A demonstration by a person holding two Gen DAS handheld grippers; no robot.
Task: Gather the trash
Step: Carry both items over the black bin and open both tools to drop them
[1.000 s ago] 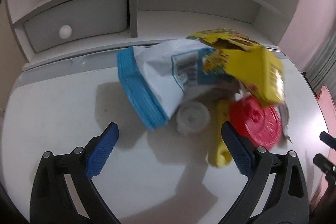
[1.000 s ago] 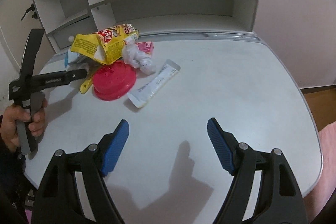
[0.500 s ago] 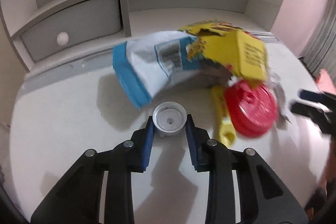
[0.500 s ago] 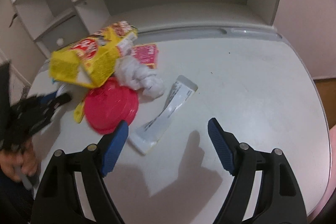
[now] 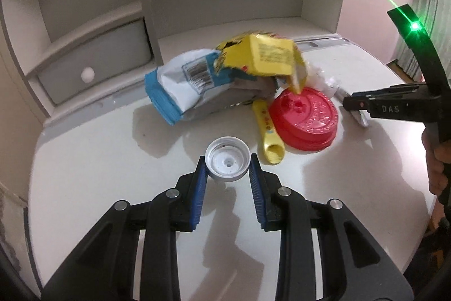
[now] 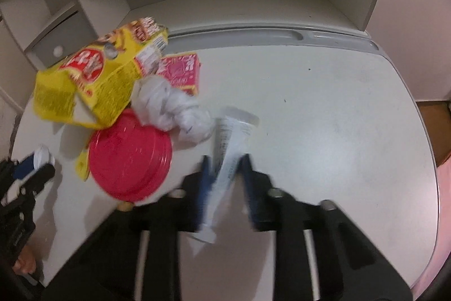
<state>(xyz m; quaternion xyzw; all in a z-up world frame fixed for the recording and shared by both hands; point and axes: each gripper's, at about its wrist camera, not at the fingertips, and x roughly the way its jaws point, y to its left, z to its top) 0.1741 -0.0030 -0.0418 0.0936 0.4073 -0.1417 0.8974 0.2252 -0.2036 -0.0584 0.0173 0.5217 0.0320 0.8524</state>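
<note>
White cap now clamped between the left gripper pads, lifted clear of the desk; a second ago the jaws were wide. Right gripper has narrowed around the white sachet; contact cannot be told through blur. Red lid crowds its left; open room lies right.

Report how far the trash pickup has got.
Nothing looks cleared off the desk yet. In hand: the left gripper is shut on the white cap; the right gripper straddles the white tube, grip blurred. Left: yellow box, red lid, crumpled paper, blue-white bag, pink packet, yellow tube.
</note>
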